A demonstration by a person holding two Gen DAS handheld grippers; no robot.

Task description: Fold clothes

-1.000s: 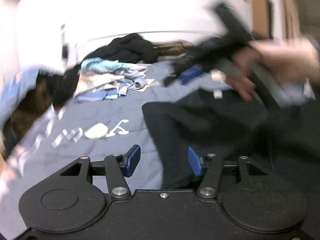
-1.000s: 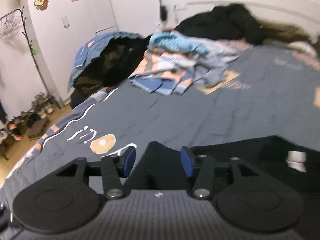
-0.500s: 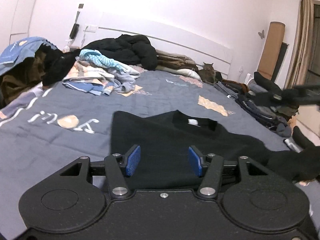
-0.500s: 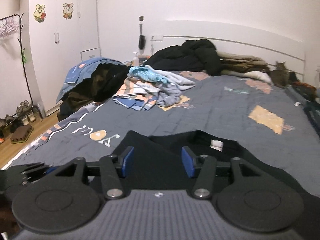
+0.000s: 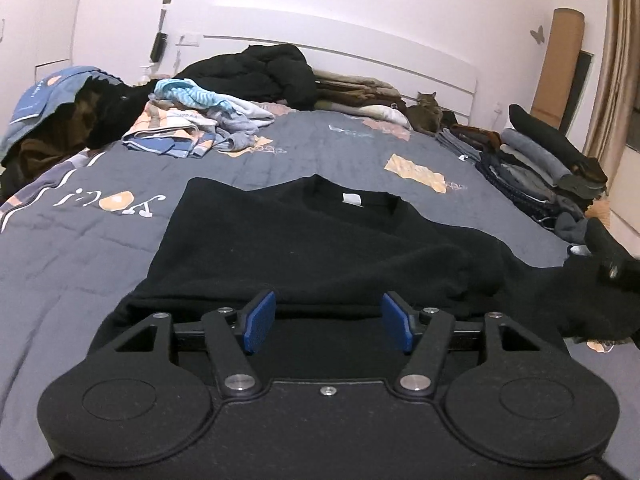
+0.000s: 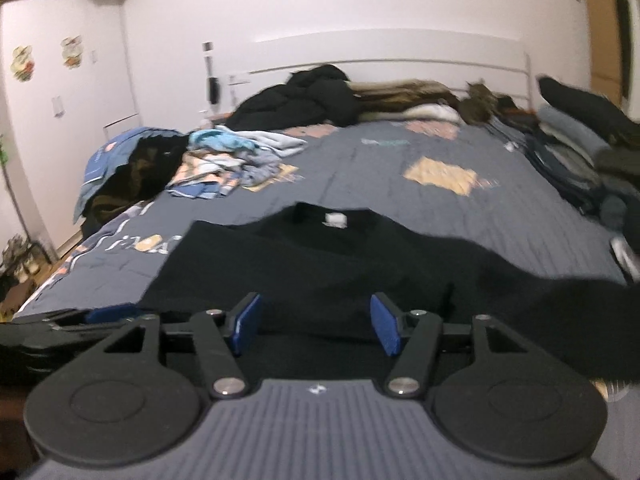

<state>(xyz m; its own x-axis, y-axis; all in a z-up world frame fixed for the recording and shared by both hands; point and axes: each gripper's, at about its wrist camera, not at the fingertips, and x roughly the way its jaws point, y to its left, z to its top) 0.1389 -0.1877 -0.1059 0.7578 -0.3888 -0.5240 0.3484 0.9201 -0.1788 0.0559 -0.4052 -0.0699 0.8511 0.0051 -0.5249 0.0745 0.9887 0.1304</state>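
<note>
A black long-sleeved sweatshirt (image 5: 320,240) is spread on the grey quilted bed (image 5: 80,248); both grippers' jaws are held wide above its near hem.

Black matt knit-cloth sweatshirt (image 5: 320,248), soft, slightly fuzzy, white fabric neck label. Grey-blue quilted cloth bedspread (image 5: 80,264), stitched, matt, printed patches. Left hand-held gripper (image 5: 327,322): matt black plastic body, fine-grained, blue textured rubbery pads (image 5: 260,320), shiny metal screws. Right hand-held gripper (image 6: 315,328): ribbed grey plastic top, same blue pads (image 6: 385,328). Smooth white headboard (image 5: 360,56), faint sheen. Rumpled mixed-cloth laundry pile (image 5: 196,128).
</note>
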